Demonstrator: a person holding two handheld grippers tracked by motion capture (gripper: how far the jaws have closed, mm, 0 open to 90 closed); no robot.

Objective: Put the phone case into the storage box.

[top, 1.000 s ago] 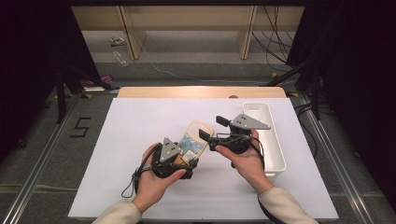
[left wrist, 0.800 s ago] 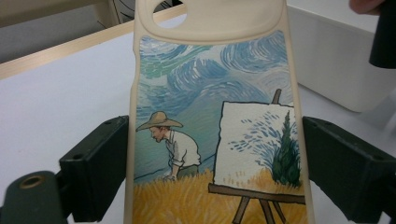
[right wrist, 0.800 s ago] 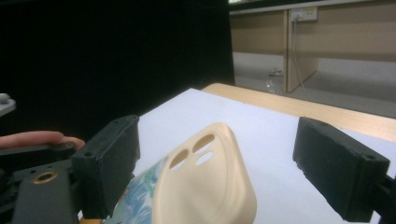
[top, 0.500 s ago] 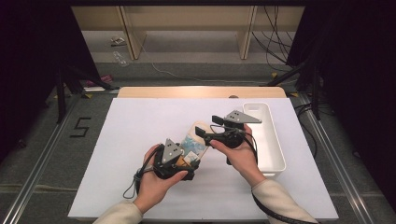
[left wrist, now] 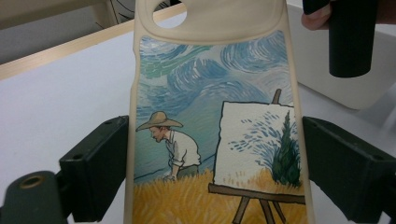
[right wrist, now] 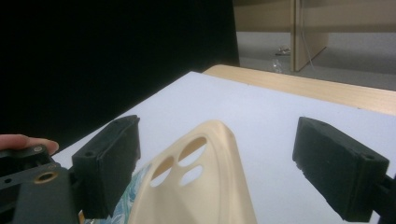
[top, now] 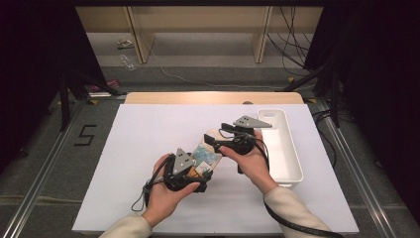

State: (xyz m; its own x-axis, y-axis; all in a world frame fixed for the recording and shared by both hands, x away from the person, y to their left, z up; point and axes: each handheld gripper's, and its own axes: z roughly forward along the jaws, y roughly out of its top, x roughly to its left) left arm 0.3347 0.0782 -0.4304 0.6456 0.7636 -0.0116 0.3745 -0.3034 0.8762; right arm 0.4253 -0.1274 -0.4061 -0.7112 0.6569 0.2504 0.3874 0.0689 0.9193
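White tabletop (top: 148, 148) carries my work. Left gripper (top: 190, 171) pinches the phone case (left wrist: 215, 121); right gripper (top: 223, 136), jaws spread, hasn't yet gripped its far end.

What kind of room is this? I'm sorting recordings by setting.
Probably a lab or studio recording bay: a white-topped table ringed by black curtains, floor rails, loose cables, and a floor-marked "5".

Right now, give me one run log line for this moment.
left gripper: shut on case | right gripper: open around case top | bin: right of hands
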